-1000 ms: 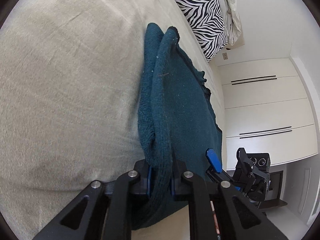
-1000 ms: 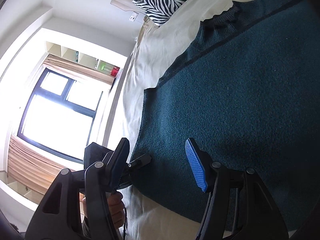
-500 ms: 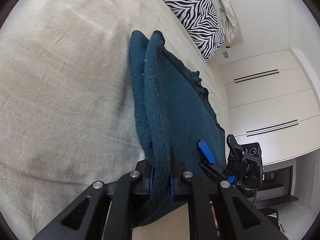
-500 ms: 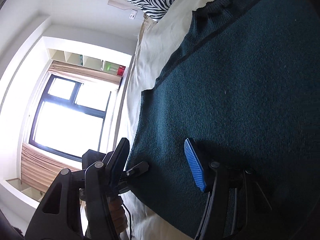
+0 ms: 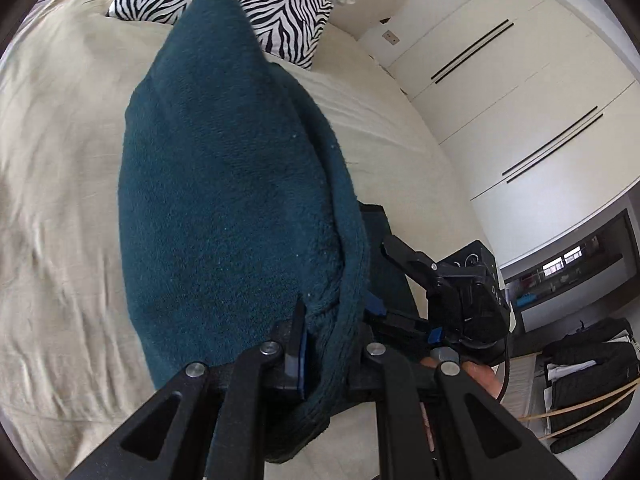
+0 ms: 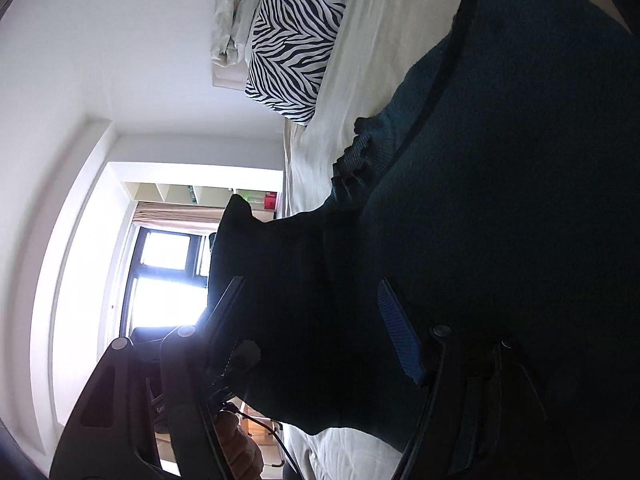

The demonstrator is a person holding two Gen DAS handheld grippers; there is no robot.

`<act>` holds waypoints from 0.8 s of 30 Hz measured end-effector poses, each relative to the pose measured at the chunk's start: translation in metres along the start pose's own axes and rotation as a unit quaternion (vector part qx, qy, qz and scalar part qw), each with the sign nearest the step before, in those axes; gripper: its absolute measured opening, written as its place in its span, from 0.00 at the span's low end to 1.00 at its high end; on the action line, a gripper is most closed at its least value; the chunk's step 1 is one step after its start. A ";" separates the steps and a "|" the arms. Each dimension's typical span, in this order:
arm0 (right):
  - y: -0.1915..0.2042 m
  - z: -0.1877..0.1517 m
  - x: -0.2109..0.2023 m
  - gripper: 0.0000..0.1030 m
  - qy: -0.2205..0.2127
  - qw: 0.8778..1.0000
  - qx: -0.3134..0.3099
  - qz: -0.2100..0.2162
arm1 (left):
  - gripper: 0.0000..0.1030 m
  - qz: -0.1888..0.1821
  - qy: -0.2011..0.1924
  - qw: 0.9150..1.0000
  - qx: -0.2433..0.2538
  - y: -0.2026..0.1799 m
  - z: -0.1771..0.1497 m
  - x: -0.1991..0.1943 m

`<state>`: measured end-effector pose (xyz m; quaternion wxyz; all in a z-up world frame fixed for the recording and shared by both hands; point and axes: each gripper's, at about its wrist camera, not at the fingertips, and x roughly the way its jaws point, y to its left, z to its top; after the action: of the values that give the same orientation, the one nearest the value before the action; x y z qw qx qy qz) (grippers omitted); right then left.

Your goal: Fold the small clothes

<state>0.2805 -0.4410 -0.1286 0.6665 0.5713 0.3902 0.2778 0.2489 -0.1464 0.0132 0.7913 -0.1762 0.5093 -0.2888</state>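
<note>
Left tool [image 5: 332, 336] clamped on teal sweater [image 5: 224, 200] hem, frame centre, lifted off bed [image 5: 60, 200]; right tool [image 6: 316, 320] wide open, empty; knit's soft, floppy, grippy; you'd pinch opposite hem.

Dark teal knit sweater [image 5: 224, 200], edge lifted, draped over bed

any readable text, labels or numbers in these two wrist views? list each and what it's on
"DAS": white letters, partly cut off, on the black body of the right gripper seen in the left wrist view.
White print on the black body of the other gripper low in the right wrist view: too blurred and cut off to read.
Red box on the shelf above the window: too small to read.
Dark teal knitted sweater, zebra-striped pillow: no text.
</note>
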 end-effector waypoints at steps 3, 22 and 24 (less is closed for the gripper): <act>-0.019 0.017 -0.021 0.64 -0.001 1.000 0.026 0.013 | 0.22 -0.004 0.019 1.000 0.016 -0.021 -0.003 0.039; 0.011 0.023 0.015 0.64 0.040 0.978 -0.048 -0.199 | 0.43 -0.023 -0.039 0.999 -0.028 0.058 -0.057 -0.017; 0.015 0.023 0.018 0.59 0.035 0.977 -0.052 -0.202 | 0.43 -0.022 -0.038 0.999 -0.024 0.059 -0.058 -0.018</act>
<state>0.3106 -0.4362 -0.1165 0.7234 0.4356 0.5056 0.1770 0.2066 -0.0891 -0.0325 0.7992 -0.2173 0.4814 -0.2869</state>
